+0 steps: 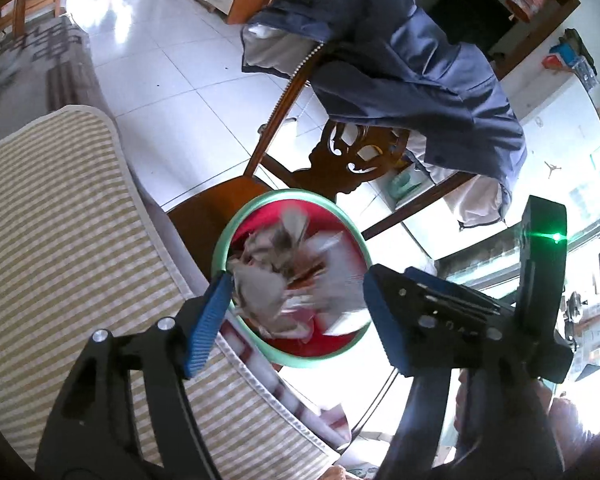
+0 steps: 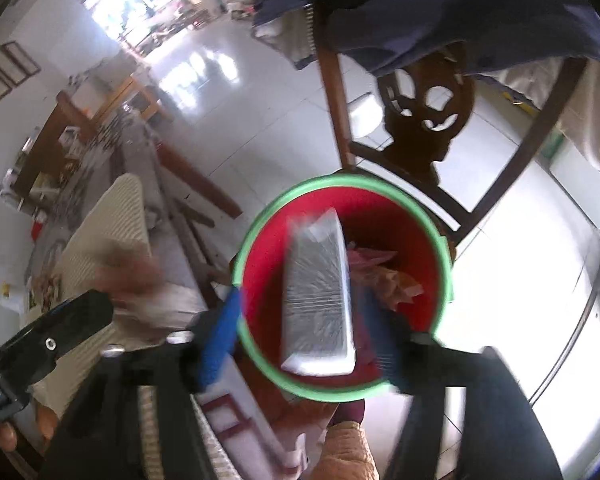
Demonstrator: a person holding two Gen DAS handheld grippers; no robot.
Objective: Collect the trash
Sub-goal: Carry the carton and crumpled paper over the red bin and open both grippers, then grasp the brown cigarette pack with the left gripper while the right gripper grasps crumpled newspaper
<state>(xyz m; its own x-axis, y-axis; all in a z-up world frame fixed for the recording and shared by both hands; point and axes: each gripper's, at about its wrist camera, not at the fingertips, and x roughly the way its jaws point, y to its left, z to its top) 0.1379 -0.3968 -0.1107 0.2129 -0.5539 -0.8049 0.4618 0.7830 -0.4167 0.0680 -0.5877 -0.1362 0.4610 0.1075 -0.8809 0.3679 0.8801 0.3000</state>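
Note:
A red bin with a green rim (image 1: 236, 226) stands on the floor beside a wooden chair; it also shows in the right wrist view (image 2: 260, 216). My left gripper (image 1: 296, 304) is open above the bin; blurred crumpled paper (image 1: 260, 288) lies between and below its fingers, apart from the right pad. My right gripper (image 2: 300, 332) is open over the bin, and a blurred grey-white flat packet (image 2: 318, 292) stands on end inside the bin between its fingers. Pink and tan wrappers (image 2: 384, 276) lie in the bin. The left gripper body (image 2: 44, 348) shows at the right wrist view's left edge.
A striped green-and-cream cloth (image 1: 60, 240) covers a table edge on the left. A carved wooden chair (image 1: 352, 160) with a navy jacket (image 1: 400, 60) draped over it stands behind the bin. White tiled floor (image 1: 172, 92) lies beyond.

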